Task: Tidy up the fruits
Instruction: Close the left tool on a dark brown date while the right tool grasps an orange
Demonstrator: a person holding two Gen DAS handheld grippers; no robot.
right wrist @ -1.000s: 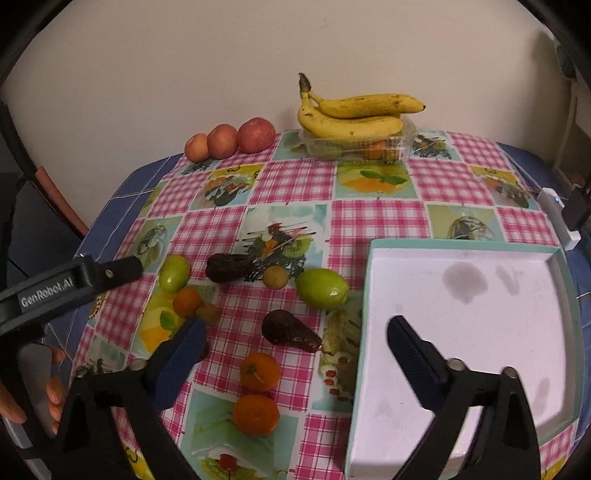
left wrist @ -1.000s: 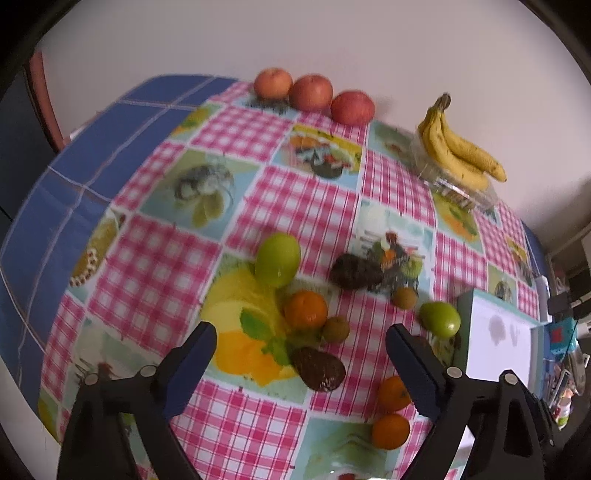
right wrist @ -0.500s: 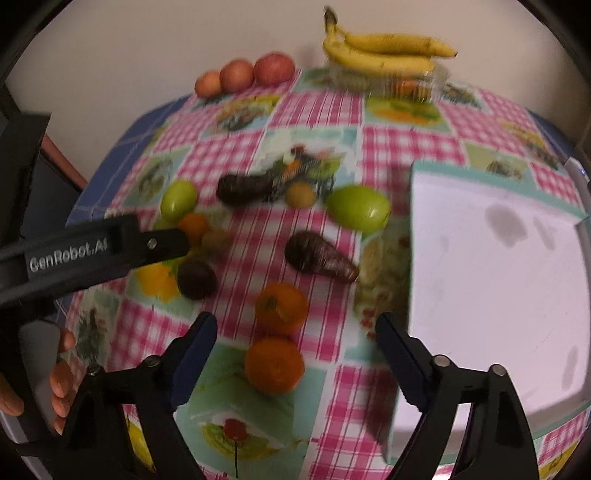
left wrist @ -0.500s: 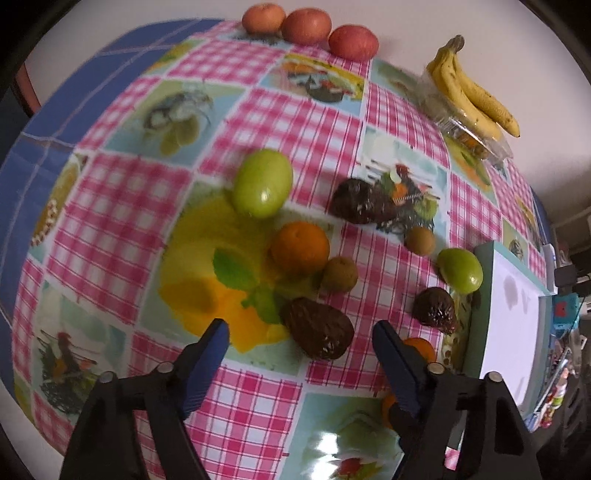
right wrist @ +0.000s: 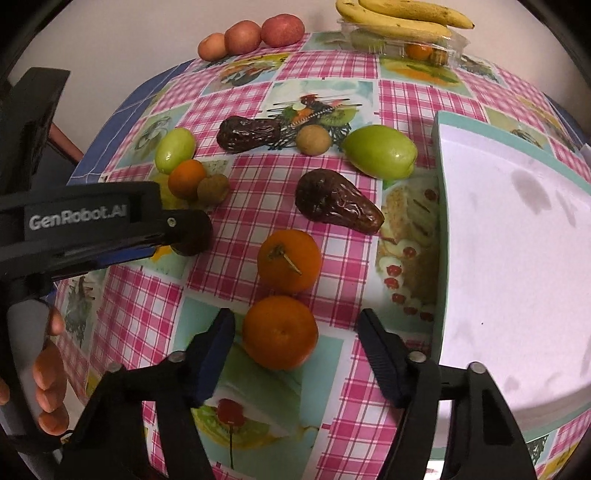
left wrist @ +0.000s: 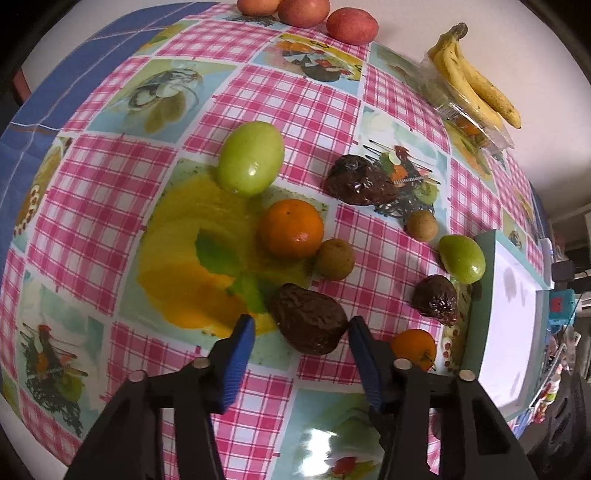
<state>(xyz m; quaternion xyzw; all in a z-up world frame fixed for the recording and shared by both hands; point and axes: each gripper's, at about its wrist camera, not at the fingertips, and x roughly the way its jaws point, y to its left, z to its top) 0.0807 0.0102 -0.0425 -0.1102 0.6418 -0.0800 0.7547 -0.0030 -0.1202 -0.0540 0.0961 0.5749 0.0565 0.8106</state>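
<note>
Left gripper (left wrist: 301, 328), jaws apart, brackets a dark wrinkled fruit (left wrist: 309, 318) on the checked tablecloth (left wrist: 110, 221); the right jaw tip lies at the fruit's flank, the left jaw tip stands clear of it, and whether either pad touches cannot be told. Just beyond these jaws sit a small brown fruit (left wrist: 334, 258) and an orange (left wrist: 291, 228) touching one another, with a green fruit (left wrist: 251, 163) farther ahead and left. Ahead and right of the jaws lie a second dark wrinkled fruit (left wrist: 360, 181), a second small brown fruit (left wrist: 422, 226), a second green fruit (left wrist: 461, 258) against the rim of the white tray (left wrist: 480, 314), and a third dark fruit (left wrist: 436, 300). Right gripper (right wrist: 297, 332), jaws apart, holds a near orange (right wrist: 280, 331) between its tips, closer to the left jaw, contact not discernible; a stemmed orange (right wrist: 289, 260) lies just beyond it, nearly touching. The tray's white floor (right wrist: 517, 258) extends to the right of the right jaw. Far ahead of both grippers, at the wall, stand three reddish fruits (right wrist: 251, 35) in a row and bananas (right wrist: 402, 18) on a clear plastic box (right wrist: 417, 48). The left gripper's body (right wrist: 92, 229) enters the right wrist view from the left
</note>
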